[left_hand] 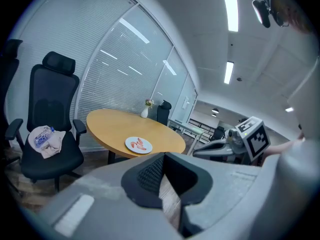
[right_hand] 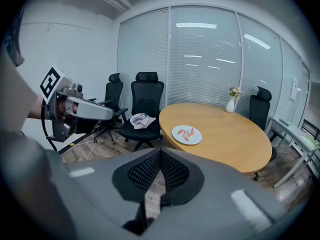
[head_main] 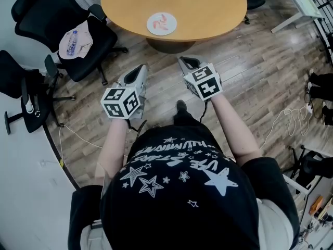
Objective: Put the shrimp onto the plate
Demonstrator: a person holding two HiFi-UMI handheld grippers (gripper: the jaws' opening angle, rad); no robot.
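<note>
One round table [head_main: 208, 7] stands far ahead, well apart from the left gripper [head_main: 139, 68] and right gripper [head_main: 184, 61], both clenched on nothing. Its white plate [head_main: 151, 27] already carries the shrimp [head_main: 163, 23]. They look light, soft and slippery, best pinched gently across the thick middle.

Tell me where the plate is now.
In the head view, the plate sits on the round table near its closest edge, slightly left of centre, holding shrimp.

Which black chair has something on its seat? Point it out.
The chair beside the round table, upper left in the head view: a pale bundle lies on its seat; the others show no bundle.
</note>
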